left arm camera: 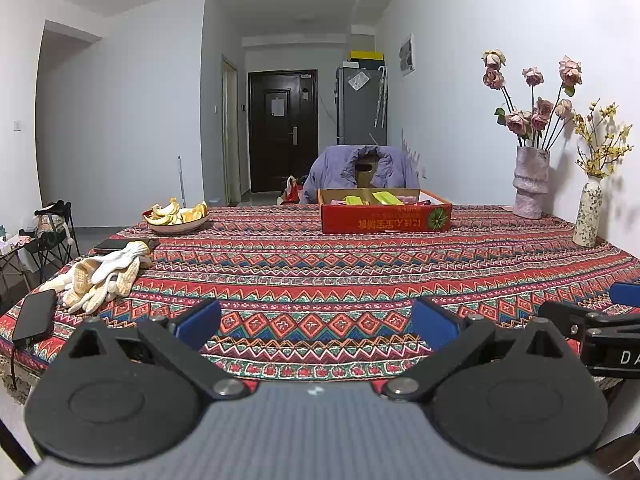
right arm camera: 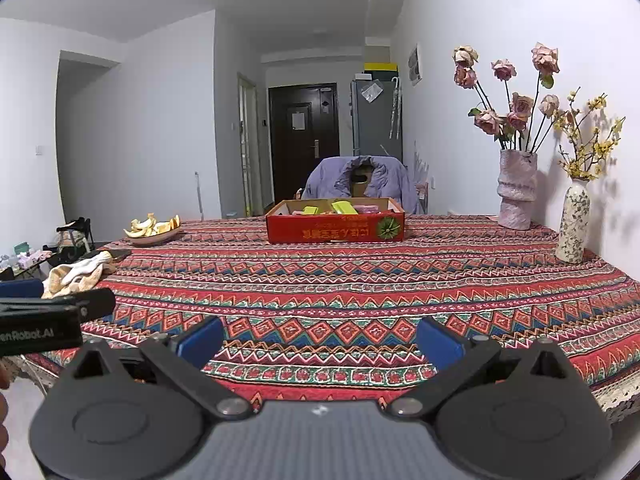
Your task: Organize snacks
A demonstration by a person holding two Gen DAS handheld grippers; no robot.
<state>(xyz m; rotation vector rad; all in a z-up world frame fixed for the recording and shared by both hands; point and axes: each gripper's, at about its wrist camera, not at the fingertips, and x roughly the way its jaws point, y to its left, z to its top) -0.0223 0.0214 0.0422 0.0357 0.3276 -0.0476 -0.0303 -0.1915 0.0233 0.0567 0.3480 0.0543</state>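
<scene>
A red cardboard box [left arm camera: 386, 218] stands at the far side of the table and holds yellow-green and pink snack packets [left arm camera: 386, 199]. It also shows in the right wrist view [right arm camera: 335, 229] with the snack packets [right arm camera: 344, 207] inside. My left gripper [left arm camera: 316, 326] is open and empty, low over the near table edge, far from the box. My right gripper [right arm camera: 320, 342] is open and empty, also near the front edge. Each gripper shows at the edge of the other's view: the right one [left arm camera: 600, 328] and the left one [right arm camera: 52, 316].
A patterned tablecloth [left arm camera: 320, 272] covers the table. A plate of orange peel [left arm camera: 177, 216], white gloves [left arm camera: 100, 276] and a black phone [left arm camera: 34, 316] lie on the left. Two flower vases [left arm camera: 531, 184] [left arm camera: 587, 216] stand at the right by the wall. A chair with a purple jacket [left arm camera: 360, 172] is behind the box.
</scene>
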